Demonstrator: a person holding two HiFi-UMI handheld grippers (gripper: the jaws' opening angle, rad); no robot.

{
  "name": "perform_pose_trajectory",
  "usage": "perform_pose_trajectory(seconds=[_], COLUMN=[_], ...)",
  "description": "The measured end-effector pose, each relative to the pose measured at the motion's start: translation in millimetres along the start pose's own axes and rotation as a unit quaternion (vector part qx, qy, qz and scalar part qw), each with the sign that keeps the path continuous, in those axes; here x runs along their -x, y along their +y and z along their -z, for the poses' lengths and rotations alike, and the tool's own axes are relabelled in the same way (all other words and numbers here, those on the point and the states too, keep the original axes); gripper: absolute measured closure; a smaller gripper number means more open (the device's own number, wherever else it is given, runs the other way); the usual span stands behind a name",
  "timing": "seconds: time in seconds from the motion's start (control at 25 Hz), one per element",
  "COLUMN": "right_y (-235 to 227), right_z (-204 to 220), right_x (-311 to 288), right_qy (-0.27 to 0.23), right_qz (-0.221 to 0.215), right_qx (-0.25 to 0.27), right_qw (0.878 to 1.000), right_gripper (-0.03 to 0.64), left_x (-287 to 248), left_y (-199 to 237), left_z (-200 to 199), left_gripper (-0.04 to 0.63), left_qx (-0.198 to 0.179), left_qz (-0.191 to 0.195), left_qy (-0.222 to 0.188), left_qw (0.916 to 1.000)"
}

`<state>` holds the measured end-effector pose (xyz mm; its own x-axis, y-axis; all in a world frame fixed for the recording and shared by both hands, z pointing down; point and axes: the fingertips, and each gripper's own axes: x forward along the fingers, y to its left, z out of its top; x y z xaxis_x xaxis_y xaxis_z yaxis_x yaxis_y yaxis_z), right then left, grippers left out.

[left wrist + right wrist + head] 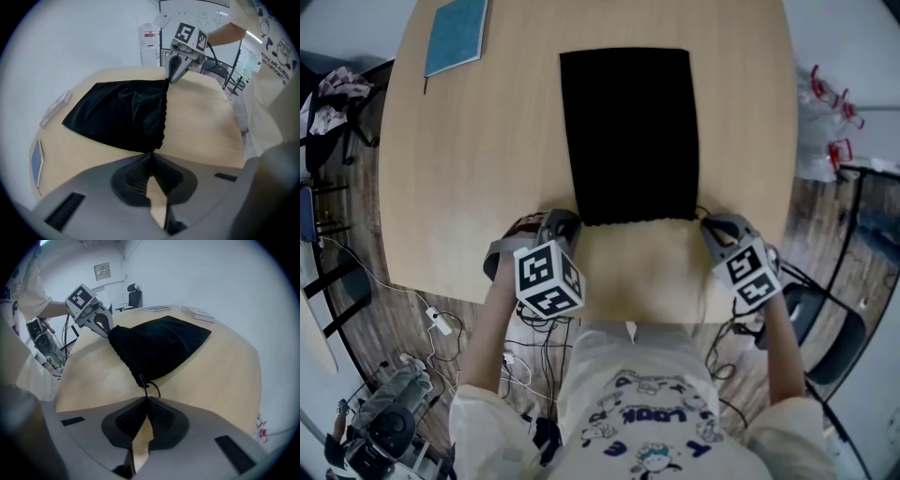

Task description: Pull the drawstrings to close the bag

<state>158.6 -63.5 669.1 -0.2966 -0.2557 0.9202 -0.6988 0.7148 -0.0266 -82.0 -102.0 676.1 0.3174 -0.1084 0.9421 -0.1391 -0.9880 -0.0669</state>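
Observation:
A black drawstring bag (628, 131) lies flat on the round wooden table (469, 187), its gathered mouth edge toward the person. My left gripper (561, 223) stands at the bag's near left corner. In the left gripper view my left gripper (151, 157) is shut, pinching the black cord end at the corner of the bag (122, 115). My right gripper (712, 225) is at the near right corner. In the right gripper view my right gripper (146, 399) is shut on the drawstring (152, 389), whose thin loop leaves the bag (159, 343). Both grippers point steeply down.
A blue notebook (457, 33) lies at the table's far left edge. A book (197, 312) rests beyond the bag. The table's near edge lies just behind the grippers. Cables and equipment (389, 403) cover the floor at the left, and a chair (825, 328) stands at the right.

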Motion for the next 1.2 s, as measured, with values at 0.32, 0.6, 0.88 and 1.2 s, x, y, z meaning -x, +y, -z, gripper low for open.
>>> perform_pose_trajectory(seconds=[0.32, 0.6, 0.88, 1.2], right_y=[-26.5, -51.9, -89.2, -115.3], right_z=[-11.5, -38.5, -53.6, -83.8], right_x=[25.7, 68.9, 113.2, 167.0], right_qy=[-0.039, -0.117, -0.166, -0.195], right_qz=[0.090, 0.181, 0.281, 0.383], right_qx=[-0.082, -0.178, -0.255, -0.272], right_qw=[0.992, 0.960, 0.910, 0.861], right_gripper=[0.611, 0.612, 0.612, 0.612], left_x=[22.5, 64.2, 107.3, 155.2], left_y=[6.9, 26.3, 56.1, 79.0], left_z=[8.9, -10.2, -29.1, -37.1], left_gripper=[0.591, 0.591, 0.591, 0.591], left_qx=[0.170, 0.333, 0.442, 0.478], left_qz=[-0.034, -0.083, -0.134, -0.190], left_qy=[-0.020, -0.085, -0.136, -0.180], left_qw=[0.9847, 0.9354, 0.8765, 0.8383])
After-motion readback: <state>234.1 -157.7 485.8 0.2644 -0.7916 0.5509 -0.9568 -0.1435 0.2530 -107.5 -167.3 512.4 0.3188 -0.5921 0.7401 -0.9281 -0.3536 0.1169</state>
